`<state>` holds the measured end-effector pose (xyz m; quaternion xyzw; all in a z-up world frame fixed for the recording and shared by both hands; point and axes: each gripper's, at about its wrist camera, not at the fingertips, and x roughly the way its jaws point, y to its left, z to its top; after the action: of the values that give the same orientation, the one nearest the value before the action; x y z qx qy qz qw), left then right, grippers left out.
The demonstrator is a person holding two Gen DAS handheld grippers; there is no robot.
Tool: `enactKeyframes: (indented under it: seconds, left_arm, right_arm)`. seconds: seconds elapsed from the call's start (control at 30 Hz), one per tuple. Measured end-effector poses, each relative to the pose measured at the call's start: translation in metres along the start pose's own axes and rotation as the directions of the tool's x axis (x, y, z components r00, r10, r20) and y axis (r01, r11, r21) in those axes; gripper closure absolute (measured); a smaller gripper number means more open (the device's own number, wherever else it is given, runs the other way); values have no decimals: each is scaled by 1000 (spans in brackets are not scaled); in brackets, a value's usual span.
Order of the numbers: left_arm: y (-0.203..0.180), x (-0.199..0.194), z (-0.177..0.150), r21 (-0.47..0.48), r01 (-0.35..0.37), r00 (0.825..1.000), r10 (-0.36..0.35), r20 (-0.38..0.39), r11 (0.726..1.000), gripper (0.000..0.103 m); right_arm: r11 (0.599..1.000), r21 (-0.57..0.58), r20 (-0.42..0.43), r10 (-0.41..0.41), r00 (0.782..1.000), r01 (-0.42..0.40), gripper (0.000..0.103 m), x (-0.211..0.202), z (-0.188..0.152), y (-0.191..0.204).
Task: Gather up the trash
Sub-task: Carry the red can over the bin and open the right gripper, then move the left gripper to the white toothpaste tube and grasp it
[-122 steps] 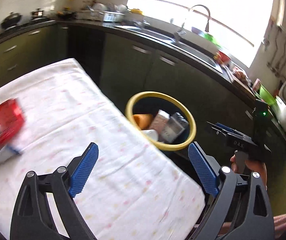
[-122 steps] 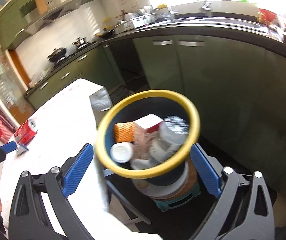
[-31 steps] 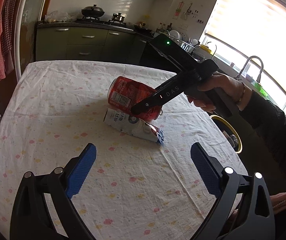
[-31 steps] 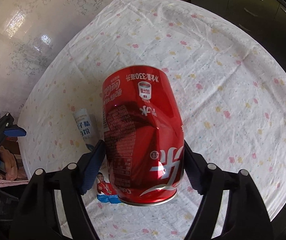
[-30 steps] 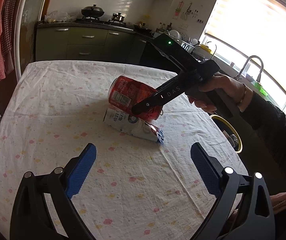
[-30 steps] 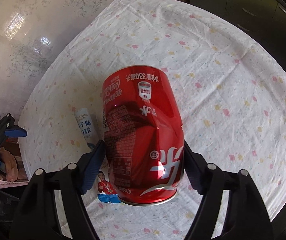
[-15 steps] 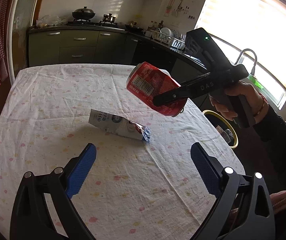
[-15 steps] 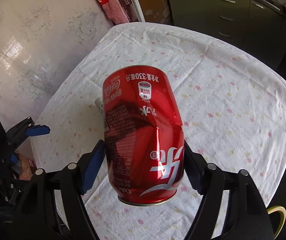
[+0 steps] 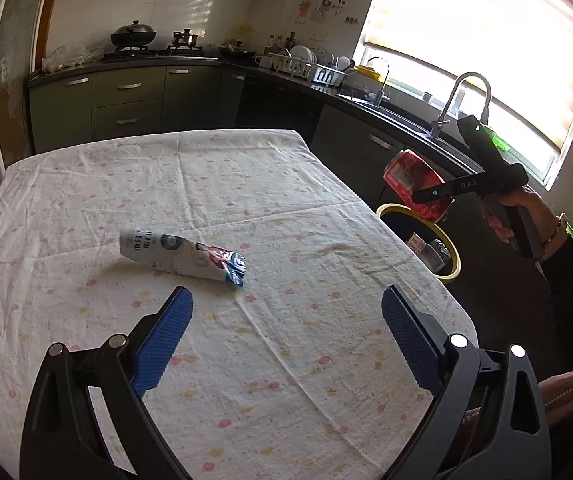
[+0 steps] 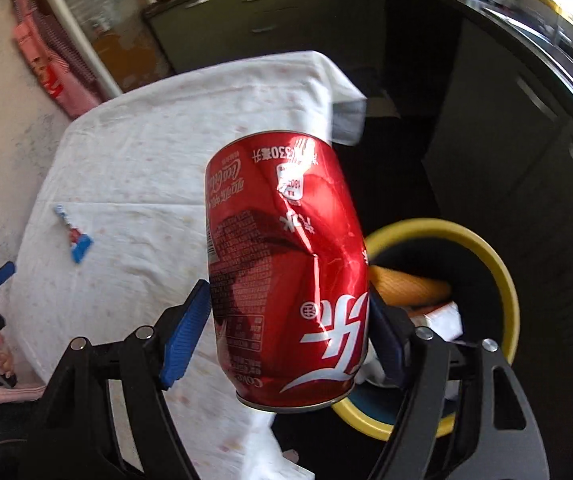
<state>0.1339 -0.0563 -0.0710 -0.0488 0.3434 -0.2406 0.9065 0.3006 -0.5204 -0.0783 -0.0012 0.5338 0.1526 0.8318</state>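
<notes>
My right gripper (image 10: 286,328) is shut on a dented red cola can (image 10: 286,276) and holds it in the air beside the table's far-right edge, just above the yellow-rimmed trash bin (image 10: 502,268). In the left wrist view the can (image 9: 414,184) hangs over the bin (image 9: 452,256). A crumpled white and blue wrapper (image 9: 182,256) lies on the tablecloth. My left gripper (image 9: 286,320) is open and empty, low over the table, a little nearer than the wrapper.
The table (image 9: 246,184) wears a white cloth with pink and yellow dots. The bin holds several pieces of trash, among them an orange one (image 10: 406,286). Dark green kitchen cabinets (image 9: 126,100) and a sink counter (image 9: 406,120) run behind and to the right.
My right gripper has lifted the can off the table and carried it right, out past the edge to above the bin. The wrapper stays put; the left gripper stays open.
</notes>
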Motion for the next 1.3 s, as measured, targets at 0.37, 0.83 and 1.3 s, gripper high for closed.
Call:
enactKeyframes:
  seconds: [0.37, 0.83, 1.3]
  left_arm:
    - [-33, 5, 1, 80, 8, 1000, -6, -22, 997, 9]
    - [-28, 9, 3, 205, 18, 1000, -13, -27, 979, 9]
    - [18, 42, 42, 559, 183, 977, -88, -192, 809, 9]
  right_arm:
    - [936, 274, -92, -202, 975, 220, 28, 41, -19, -86]
    - [946, 303, 151, -164, 975, 112, 22, -31, -92, -46]
    - [972, 222, 218, 29, 976, -78, 20, -34, -124, 29]
